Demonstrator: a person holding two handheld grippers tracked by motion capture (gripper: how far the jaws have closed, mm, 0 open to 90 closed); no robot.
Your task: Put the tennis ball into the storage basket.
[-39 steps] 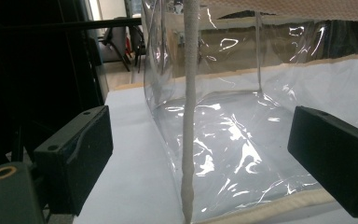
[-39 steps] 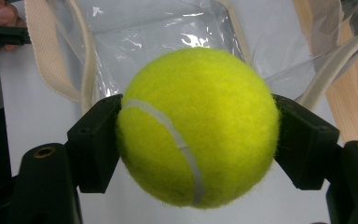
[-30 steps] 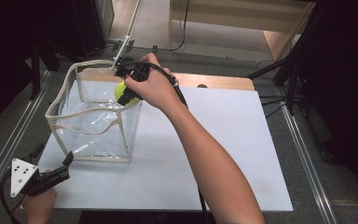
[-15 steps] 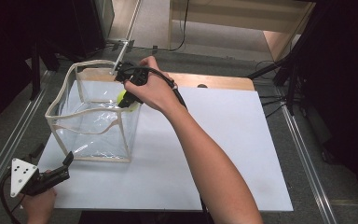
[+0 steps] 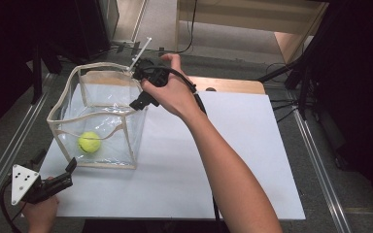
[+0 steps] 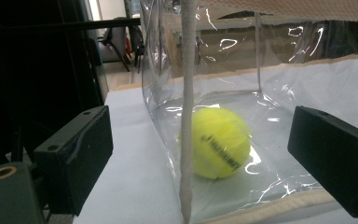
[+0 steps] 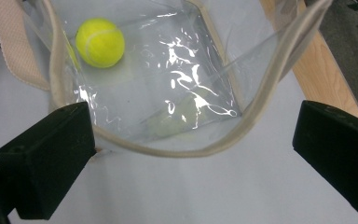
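Observation:
A yellow tennis ball [image 5: 89,142] lies on the bottom of a clear plastic bag [image 5: 126,141] with beige trim, near its front left corner. My right gripper [image 5: 138,87] hovers over the bag's far right rim. Its jaws have just been opening and stand wide, with nothing held between them. In the right gripper view the ball [image 7: 100,42] lies far below the right gripper [image 7: 191,154], beyond the bag's rim [image 7: 177,151]. My left gripper [image 5: 56,162] rests open on the table just in front of the bag's front left corner. It faces the ball [image 6: 219,142] through the clear wall.
The bag stands on the left part of a white table board [image 5: 223,160]. A wooden strip [image 5: 228,85] runs along the board's back edge. Metal rails [image 5: 320,160] flank the table on both sides. A black cable [image 5: 194,92] trails along the right forearm.
The ball, held by the right gripper over the bag a second ago, now lies on the bag's bottom. The right gripper has opened and shifted slightly to the right. The left gripper stayed still.

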